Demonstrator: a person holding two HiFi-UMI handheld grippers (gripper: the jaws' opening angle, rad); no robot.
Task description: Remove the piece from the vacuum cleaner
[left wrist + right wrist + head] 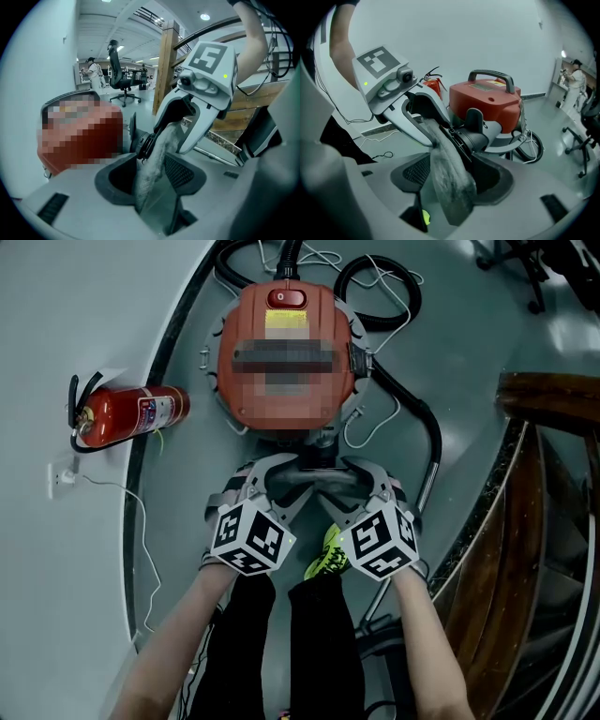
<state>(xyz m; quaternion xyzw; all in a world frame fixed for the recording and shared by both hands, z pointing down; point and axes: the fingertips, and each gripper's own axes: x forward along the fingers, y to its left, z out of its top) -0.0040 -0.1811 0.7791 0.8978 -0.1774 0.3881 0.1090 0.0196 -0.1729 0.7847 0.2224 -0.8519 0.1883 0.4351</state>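
Straddling the vacuum cleaner's (309,310) grey piece (152,164), left gripper (279,486) and right gripper (352,488) stand spread, seemingly unclamped, above glossy grey floor (450,362) beside wooden stairs (544,521).

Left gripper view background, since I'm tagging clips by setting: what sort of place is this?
Likely an open-plan office floor: black swivel office chairs, ceiling lights, and a red fire extinguisher lying on the grey floor.

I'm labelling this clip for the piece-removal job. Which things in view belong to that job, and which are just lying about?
Part of the job:
- red vacuum cleaner
- grey piece at its front, between both grippers' open jaws
- left gripper
- right gripper

Lying about:
- fire extinguisher
- wooden railing
- office chair
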